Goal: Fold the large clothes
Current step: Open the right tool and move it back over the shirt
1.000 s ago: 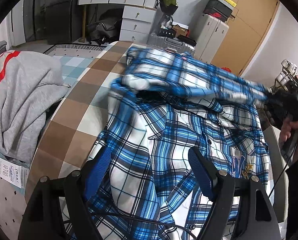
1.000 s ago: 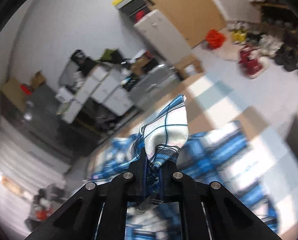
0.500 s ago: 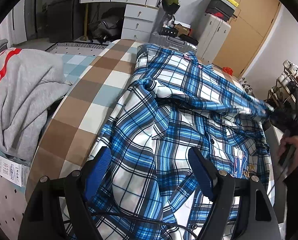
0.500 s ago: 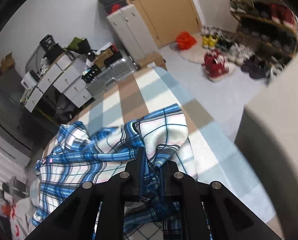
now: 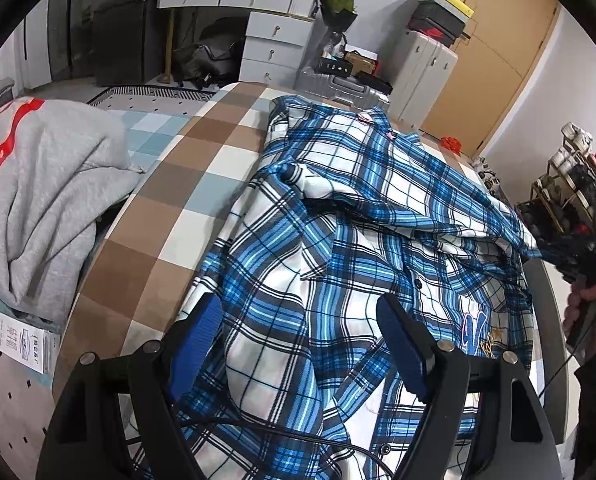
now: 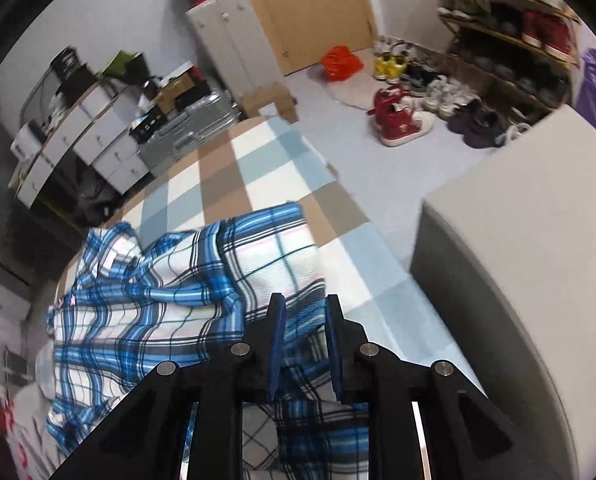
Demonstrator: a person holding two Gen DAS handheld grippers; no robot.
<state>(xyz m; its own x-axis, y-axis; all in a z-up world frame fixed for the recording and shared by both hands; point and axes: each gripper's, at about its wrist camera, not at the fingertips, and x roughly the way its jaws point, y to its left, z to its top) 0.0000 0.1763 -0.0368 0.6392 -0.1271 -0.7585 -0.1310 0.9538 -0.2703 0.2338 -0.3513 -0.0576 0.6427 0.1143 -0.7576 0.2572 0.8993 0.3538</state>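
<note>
Nearest in the left wrist view, the left gripper [image 5: 302, 332] hangs with its jaws spread wide and nothing between them, its blue pads poised just over the lower front of the plaid shirt [image 5: 338, 264]. The shirt lies spread on the checked bed [image 5: 170, 208], blue, white and black, its button placket running away from the gripper and a blue embroidered emblem [image 5: 473, 327] showing on the chest to the right. Beyond the gripper, one sleeve is drawn across the body of the shirt toward the right edge, where the right gripper [image 5: 554, 250] pinches its end, a hand [image 5: 590, 308] wrapped round the handle below. In the right wrist view the right gripper [image 6: 304, 336] has its jaws narrowed with plaid cloth bunched between the blue pads, though whether they press it tight cannot be told; the rest of the shirt [image 6: 170, 304] fans out to the left over the bed [image 6: 266, 168]. To the left of the shirt a grey sweatshirt [image 5: 46, 184] with a red stripe lies heaped. Farther off stand a white chest of drawers [image 5: 276, 46], a silver suitcase [image 5: 346, 90], a wooden door [image 5: 494, 60] and a shoe rack [image 6: 510, 36].
</note>
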